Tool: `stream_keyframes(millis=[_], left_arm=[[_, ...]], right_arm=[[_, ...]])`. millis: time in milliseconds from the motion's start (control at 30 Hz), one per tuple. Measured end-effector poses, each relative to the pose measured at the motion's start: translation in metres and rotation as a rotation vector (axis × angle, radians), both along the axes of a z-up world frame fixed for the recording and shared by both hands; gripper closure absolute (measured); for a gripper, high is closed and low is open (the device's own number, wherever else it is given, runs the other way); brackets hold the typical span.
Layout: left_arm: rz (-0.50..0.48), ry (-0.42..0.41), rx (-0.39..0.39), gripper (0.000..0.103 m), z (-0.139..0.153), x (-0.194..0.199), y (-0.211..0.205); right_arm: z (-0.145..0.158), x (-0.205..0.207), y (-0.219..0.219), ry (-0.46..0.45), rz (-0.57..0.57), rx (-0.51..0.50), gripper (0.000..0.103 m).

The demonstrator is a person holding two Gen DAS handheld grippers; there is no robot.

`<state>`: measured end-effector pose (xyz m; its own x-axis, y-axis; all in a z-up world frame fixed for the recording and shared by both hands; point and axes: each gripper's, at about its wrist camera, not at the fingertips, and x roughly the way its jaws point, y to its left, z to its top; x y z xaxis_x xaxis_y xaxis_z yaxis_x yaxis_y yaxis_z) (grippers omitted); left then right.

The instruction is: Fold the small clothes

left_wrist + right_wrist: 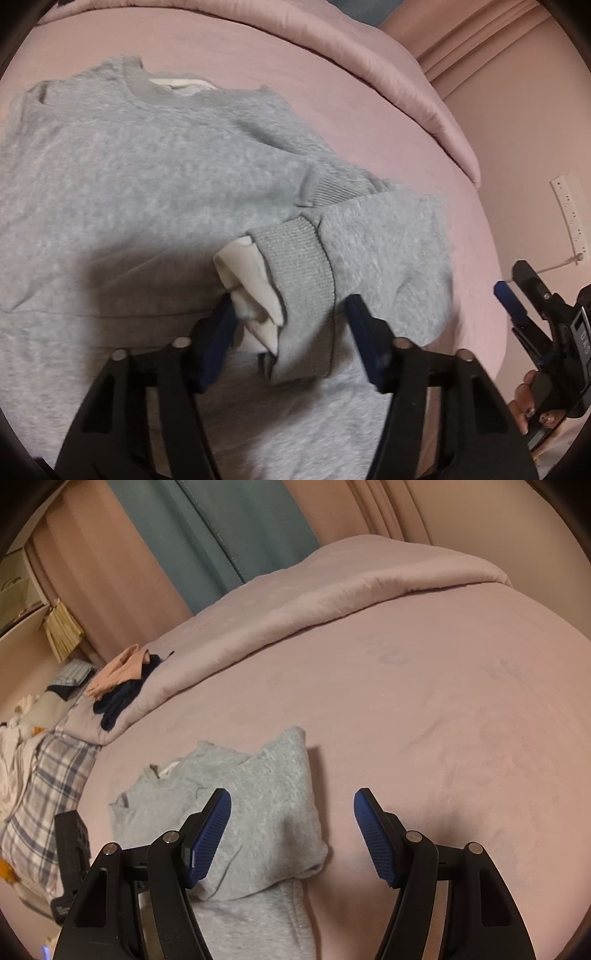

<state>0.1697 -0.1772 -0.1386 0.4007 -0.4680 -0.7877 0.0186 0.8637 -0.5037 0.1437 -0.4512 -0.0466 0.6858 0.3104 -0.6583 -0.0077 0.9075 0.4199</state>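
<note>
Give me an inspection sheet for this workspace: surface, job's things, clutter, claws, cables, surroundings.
Surface: pink bed, duvet folded back.
Job's things: grey sweatshirt lying flat, sleeve folded across it, white lining showing at the cuff.
Clutter: clothes pile on the duvet's edge; plaid pillow beside it.
Claws: left claw open around the cuff; right claw open, empty.
Cables: nothing seen.
Surroundings: teal curtain, pink wall.

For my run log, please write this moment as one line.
garment: grey sweatshirt on pink bed | sleeve cuff folded over body | left claw open around cuff | right claw open, empty
</note>
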Motion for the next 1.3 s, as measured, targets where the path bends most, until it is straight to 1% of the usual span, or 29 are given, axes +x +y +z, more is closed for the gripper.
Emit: stream_keyframes(millis=[67, 100, 133, 167, 200, 300, 333, 567, 800, 933, 1000, 1100, 1233, 1300], left_arm=[[-0.012, 0.008, -0.049, 0.068, -0.005, 0.002, -0.001], [-0.021, 0.006, -0.066, 0.074, -0.006, 0.003, -0.002], [-0.027, 0.0, -0.066, 0.077, -0.005, 0.002, -0.003], [-0.025, -0.018, -0.052, 0.084, -0.001, 0.0, -0.003], [-0.024, -0.034, -0.045, 0.087, 0.003, -0.002, -0.004], [-0.012, -0.131, -0.004, 0.087, 0.026, -0.01, -0.004], [-0.01, -0.152, 0.003, 0.087, 0.033, -0.011, -0.003], [0.046, -0.24, 0.023, 0.087, 0.068, -0.015, 0.026], [0.115, -0.266, 0.059, 0.088, 0.086, -0.007, 0.062], [0.143, -0.277, 0.08, 0.088, 0.092, -0.004, 0.072], [0.14, -0.274, 0.098, 0.089, 0.091, -0.005, 0.073], [0.14, -0.263, 0.105, 0.089, 0.086, -0.002, 0.073], [0.174, -0.269, 0.099, 0.089, 0.089, -0.001, 0.083], [0.184, -0.275, 0.112, 0.089, 0.091, -0.002, 0.087]], right_arm=[[-0.001, 0.001, -0.001, 0.002, 0.009, 0.0, 0.034], [-0.001, 0.001, 0.0, 0.002, 0.012, -0.003, 0.034], [-0.001, 0.002, 0.002, 0.003, 0.016, -0.007, 0.034], [-0.002, 0.002, 0.002, 0.005, 0.019, -0.009, 0.034], [-0.002, 0.002, 0.003, 0.006, 0.022, -0.01, 0.034], [-0.004, 0.003, 0.006, 0.011, 0.028, -0.023, 0.034], [-0.004, 0.003, 0.006, 0.012, 0.029, -0.027, 0.034], [-0.004, 0.002, 0.011, 0.011, 0.05, -0.04, 0.034], [-0.004, 0.003, 0.018, 0.008, 0.073, -0.057, 0.034], [-0.004, 0.003, 0.024, 0.008, 0.091, -0.069, 0.034], [-0.004, 0.004, 0.027, 0.009, 0.098, -0.073, 0.034], [-0.006, 0.007, 0.031, 0.017, 0.107, -0.078, 0.034], [-0.007, 0.006, 0.034, 0.019, 0.116, -0.084, 0.034], [-0.007, 0.006, 0.035, 0.018, 0.121, -0.086, 0.034]])
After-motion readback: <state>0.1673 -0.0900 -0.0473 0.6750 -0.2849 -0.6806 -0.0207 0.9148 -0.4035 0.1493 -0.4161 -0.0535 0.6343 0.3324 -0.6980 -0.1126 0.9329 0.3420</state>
